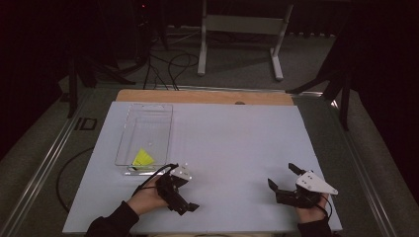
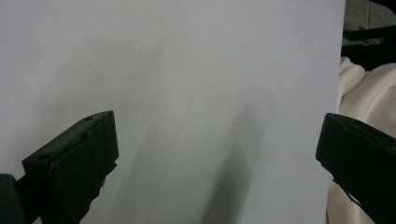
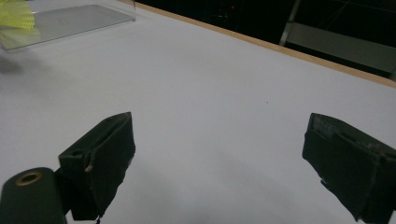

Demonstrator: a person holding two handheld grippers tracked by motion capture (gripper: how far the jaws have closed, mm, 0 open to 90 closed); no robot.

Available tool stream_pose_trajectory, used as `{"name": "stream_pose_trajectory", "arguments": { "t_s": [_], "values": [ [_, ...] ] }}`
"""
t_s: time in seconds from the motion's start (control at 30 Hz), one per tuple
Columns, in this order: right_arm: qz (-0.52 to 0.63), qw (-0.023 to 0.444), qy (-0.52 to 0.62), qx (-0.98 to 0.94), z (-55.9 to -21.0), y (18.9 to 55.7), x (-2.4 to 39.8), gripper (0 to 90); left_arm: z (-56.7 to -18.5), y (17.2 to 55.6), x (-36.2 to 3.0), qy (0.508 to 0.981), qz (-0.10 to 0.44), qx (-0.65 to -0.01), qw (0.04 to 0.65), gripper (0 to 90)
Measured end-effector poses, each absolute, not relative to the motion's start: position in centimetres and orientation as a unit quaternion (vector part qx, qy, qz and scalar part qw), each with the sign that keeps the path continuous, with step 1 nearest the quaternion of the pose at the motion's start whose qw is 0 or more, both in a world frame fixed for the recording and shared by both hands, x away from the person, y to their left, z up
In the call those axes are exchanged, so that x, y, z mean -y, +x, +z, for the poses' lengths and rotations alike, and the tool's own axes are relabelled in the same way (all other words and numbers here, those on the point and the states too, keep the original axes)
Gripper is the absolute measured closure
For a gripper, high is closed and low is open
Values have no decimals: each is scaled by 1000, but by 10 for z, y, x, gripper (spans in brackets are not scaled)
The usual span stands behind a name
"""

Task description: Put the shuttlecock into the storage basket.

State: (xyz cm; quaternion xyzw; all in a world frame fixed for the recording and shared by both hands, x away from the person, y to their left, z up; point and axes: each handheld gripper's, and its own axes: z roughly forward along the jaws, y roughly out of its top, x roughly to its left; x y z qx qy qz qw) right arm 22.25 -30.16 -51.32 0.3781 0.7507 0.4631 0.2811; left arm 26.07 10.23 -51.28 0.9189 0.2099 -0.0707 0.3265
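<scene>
dark room; grey carpet floor (image 1: 232,64); white table frame (image 1: 242,24); floor cables (image 1: 170,64)

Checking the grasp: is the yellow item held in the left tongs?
No, the yellow item lies inside the clear tray, while the left tongs gape open over bare table.

Pale grey-white table board (image 1: 232,148); clear plastic tray (image 1: 148,123); bright yellow folded piece (image 1: 142,159); black two-jaw grippers (image 1: 283,178).

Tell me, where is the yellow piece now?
In the high view, the yellow piece lies inside the clear tray, at its near end on the table's left side, just beyond the left gripper.
</scene>
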Motion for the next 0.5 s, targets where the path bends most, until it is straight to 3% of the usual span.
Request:
{"name": "stream_pose_trajectory", "arguments": {
  "t_s": [0.5],
  "values": [
    [462,278,377,-753,-514,223,301,93,-519,251,-134,902,-56,-238,355,0]
  ]
}}
